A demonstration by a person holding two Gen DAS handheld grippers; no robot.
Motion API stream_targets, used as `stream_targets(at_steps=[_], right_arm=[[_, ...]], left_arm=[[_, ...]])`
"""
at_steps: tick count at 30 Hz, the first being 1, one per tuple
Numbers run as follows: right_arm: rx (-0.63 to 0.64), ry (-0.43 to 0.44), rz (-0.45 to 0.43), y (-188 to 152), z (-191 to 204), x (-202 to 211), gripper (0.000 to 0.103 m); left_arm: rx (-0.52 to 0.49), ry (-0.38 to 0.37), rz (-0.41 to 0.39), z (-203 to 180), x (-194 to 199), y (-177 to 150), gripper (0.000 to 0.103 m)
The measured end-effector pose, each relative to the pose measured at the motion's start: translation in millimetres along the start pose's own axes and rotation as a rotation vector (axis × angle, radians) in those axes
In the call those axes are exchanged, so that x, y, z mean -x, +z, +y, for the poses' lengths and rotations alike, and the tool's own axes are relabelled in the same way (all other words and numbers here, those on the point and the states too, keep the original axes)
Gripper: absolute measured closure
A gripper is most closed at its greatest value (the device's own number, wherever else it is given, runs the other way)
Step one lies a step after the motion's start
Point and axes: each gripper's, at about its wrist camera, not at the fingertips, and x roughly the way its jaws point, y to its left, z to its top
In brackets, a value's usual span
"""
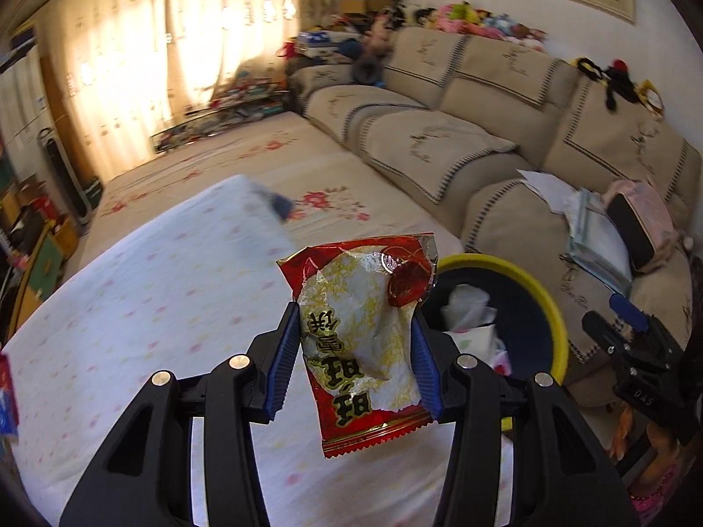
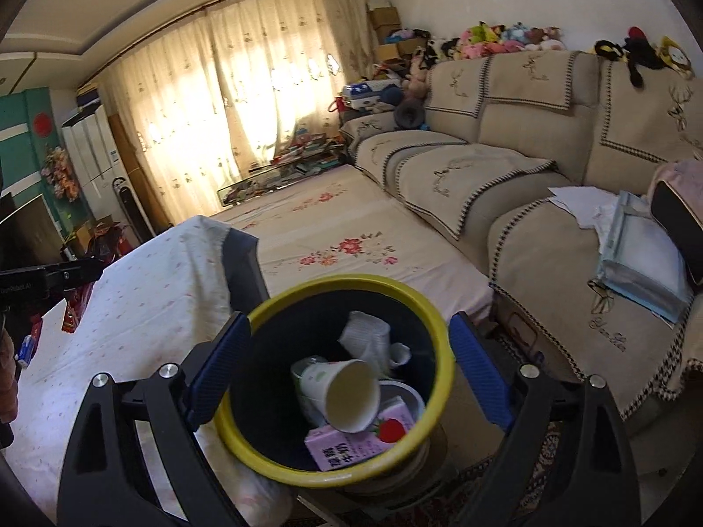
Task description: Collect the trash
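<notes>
Between left tool (image 1: 356, 351) fingers: snack wrapper (image 1: 367, 329), clamped.

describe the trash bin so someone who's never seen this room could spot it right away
Start at the long beige sofa along the wall; the bin stands in front of its near end, beside the cloth-covered table. It is round, dark inside with a bright yellow rim, and holds a paper cup and a pink carton.
</notes>
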Motion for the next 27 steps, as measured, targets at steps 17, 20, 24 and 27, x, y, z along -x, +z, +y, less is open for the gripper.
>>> stream_targets(at_steps=[17,20,24,27], right_arm=[[-0.087,-0.091,0.014,-5,-50,8,0.016],[-0.087,-0.087,0.006,-4,-49,13,0.016],[-0.075,-0.083,-0.011,-2,-43,22,0.016],[-0.063,-0.075,-0.023,0,-38,29,0.015]], left_arm=[[0.027,-0.195,0.337,-85,-154,-16,0.031],[0.025,-0.204,0.321,-86,-143,-22,0.027],[0.034,-0.202,0.262,-74,-113,-23,0.017],[0.069,-0.206,0.204,-60,-80,-23,0.015]])
